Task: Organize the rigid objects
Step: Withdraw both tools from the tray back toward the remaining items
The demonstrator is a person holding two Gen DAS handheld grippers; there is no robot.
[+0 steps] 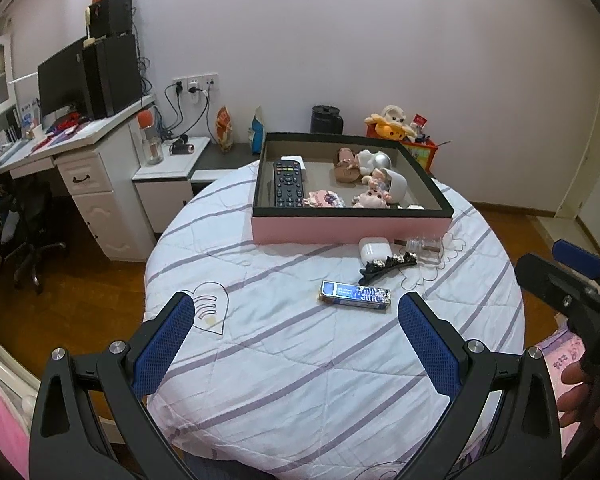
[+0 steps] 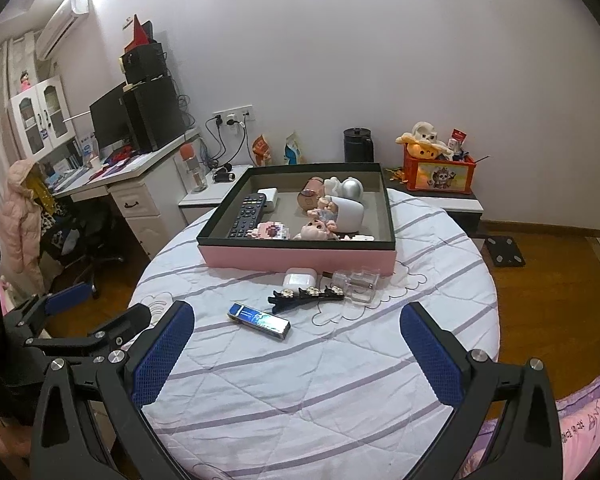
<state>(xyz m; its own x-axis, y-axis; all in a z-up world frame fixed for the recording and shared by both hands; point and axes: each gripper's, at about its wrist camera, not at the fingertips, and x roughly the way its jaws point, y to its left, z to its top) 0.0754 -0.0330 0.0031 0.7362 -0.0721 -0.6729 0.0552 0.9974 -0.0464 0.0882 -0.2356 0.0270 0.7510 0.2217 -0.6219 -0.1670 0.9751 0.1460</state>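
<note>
Left tool [image 1: 296, 320] and right tool [image 2: 296, 328] spread wide, unladen, above bare quilt [image 1: 300, 380], blue lighter [image 1: 355, 296] ahead.

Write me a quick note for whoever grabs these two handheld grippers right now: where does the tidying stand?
Left gripper: open, empty, hovering over the striped cloth.
Right gripper: open, empty.
Done: black remote control, dolls and white pieces lie in the pink-sided black-rimmed tray.
Left, on the cloth before the tray: shiny blue rectangular box, black flowered hair clip, white earbud case, clear plastic bottle.
</note>
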